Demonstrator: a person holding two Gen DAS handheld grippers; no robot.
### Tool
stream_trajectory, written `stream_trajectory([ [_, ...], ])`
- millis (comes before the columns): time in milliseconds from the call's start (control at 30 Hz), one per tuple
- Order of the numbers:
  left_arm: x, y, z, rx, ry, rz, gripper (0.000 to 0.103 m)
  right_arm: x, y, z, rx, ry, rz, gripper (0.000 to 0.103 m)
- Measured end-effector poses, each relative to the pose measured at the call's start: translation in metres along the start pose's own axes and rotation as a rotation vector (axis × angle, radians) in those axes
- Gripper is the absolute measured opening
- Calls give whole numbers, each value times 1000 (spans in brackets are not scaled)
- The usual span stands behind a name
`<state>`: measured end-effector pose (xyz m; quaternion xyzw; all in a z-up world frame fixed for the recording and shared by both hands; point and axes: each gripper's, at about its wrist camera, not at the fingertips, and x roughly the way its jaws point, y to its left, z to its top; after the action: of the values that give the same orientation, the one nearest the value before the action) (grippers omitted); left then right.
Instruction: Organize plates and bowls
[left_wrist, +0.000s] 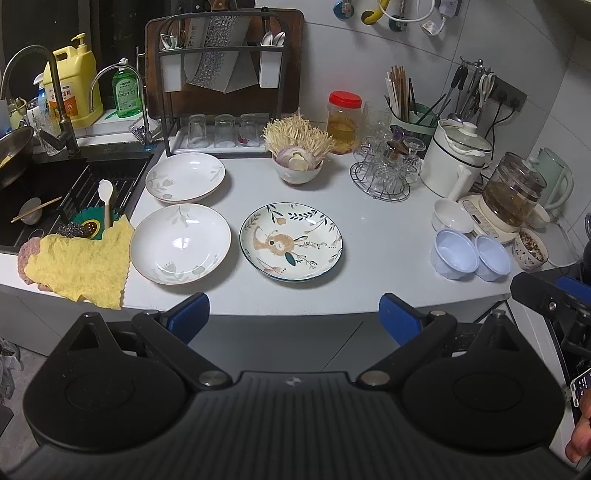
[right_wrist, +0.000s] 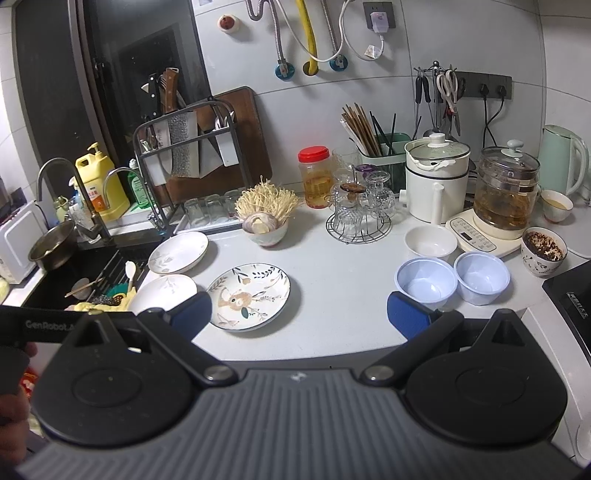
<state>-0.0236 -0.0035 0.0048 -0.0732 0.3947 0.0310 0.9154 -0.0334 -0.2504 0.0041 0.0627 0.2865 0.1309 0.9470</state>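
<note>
Three plates lie on the white counter (left_wrist: 369, 236): a rabbit-patterned plate (left_wrist: 290, 247) (right_wrist: 248, 295) in the middle, a white leaf-print plate (left_wrist: 180, 244) (right_wrist: 162, 291) to its left, and a second white plate (left_wrist: 185, 177) (right_wrist: 178, 252) behind that. At the right sit two pale blue bowls (left_wrist: 454, 254) (right_wrist: 425, 282) (right_wrist: 481, 276) and a small white bowl (left_wrist: 452, 216) (right_wrist: 430, 240). My left gripper (left_wrist: 294, 318) is open, held off the counter's front edge before the plates. My right gripper (right_wrist: 300, 314) is open too, between the rabbit plate and the blue bowls.
A sink (left_wrist: 55, 199) with a yellow cloth (left_wrist: 79, 264) is at the left. Behind stand a knife rack (left_wrist: 218, 77), a bowl of enoki mushrooms (left_wrist: 297, 155), a jar (left_wrist: 344, 122), a glass-cup stand (left_wrist: 386, 166), a white pot (left_wrist: 456, 158), a glass kettle (left_wrist: 511, 192) and a speckled cup (left_wrist: 530, 249).
</note>
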Motion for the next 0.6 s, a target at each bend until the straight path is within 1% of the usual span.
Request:
stream_trajectory([
  [67,-1,1,-1,-3,-3,2,100,-1,-1,0,-8,-2,6,103],
  [233,-2,6,-2,-11,-9,5,100,-4,-7,4,-14,-21,-10,103],
  [533,1,8,-6,-13,-3,9,100,-5,-6,-1,-17,-9,-9,103],
  [600,0,9,-6,-22,-18,19,100,-3,-7,-4,-16,-6,-8,103],
])
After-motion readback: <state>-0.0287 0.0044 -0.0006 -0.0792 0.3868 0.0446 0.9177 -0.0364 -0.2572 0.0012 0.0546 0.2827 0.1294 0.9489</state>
